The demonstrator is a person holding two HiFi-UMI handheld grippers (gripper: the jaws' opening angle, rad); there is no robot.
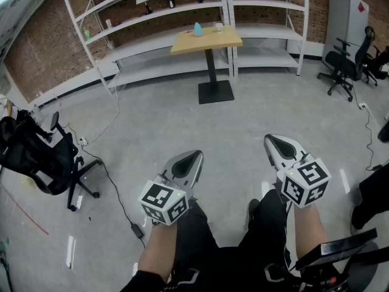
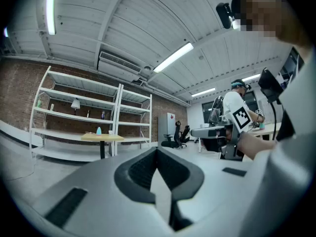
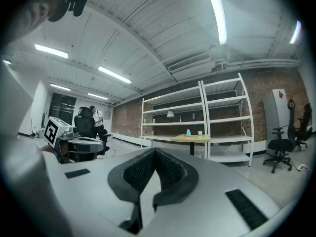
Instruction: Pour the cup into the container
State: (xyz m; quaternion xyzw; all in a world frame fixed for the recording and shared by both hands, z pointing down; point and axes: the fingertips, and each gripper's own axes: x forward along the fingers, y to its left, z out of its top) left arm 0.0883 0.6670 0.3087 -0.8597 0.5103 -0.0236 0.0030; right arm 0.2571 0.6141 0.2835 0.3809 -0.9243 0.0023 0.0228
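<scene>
Far ahead stands a small wooden table (image 1: pixel 206 39) with a pale blue container (image 1: pixel 198 29) and a white cup (image 1: pixel 219 26) on it. The same table (image 2: pixel 102 138) shows small in the left gripper view, and the table (image 3: pixel 190 138) with the cup (image 3: pixel 199 133) in the right gripper view. My left gripper (image 1: pixel 194 155) and right gripper (image 1: pixel 271 139) are held level close to my body, over the floor, well short of the table. Both are shut with nothing between their jaws, as the left gripper (image 2: pixel 158 150) and right gripper (image 3: pixel 155 150) show.
White shelving (image 1: pixel 182 11) lines the brick wall behind the table. A black office chair (image 1: pixel 42 157) stands at the left, with a cable (image 1: pixel 115 193) trailing over the floor. More office chairs (image 1: pixel 343 66) and a grey cabinet (image 1: pixel 346 17) stand at the right. Another person (image 3: pixel 96 120) is at the far left.
</scene>
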